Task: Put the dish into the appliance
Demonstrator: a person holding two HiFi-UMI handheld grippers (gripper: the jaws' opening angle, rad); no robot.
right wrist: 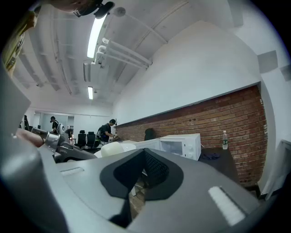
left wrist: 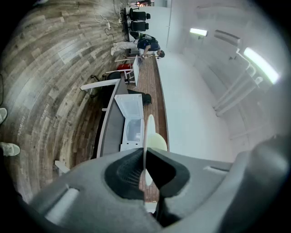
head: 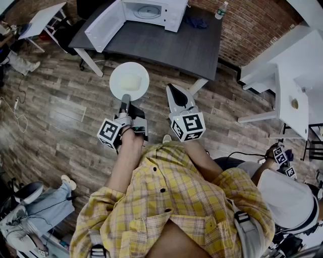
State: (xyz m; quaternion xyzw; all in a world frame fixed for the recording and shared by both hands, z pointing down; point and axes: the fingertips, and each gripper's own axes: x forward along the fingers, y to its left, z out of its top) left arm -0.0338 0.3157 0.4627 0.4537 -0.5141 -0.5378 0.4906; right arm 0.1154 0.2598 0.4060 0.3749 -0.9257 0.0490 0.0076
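Wooden floor (head: 60, 111), dark table (head: 192, 45) bearing an open microwave (head: 151, 12). Head view: left gripper (head: 124, 105) holds a white plate (head: 129, 81) in front of the microwave. Left gripper view: jaws pinch the plate's rim. Right gripper view: right gripper (right wrist: 144, 152) has its jaws pressed together, empty, microwave ahead

The head view looks steeply down from above the person (head: 166, 201) at the floor (head: 65, 101) and the dark tabletop (head: 176, 45) ahead. Both gripper views look level along their jaws, the left rolled sideways, toward that tabletop's microwave (head: 151, 12), which all three share at a distance.
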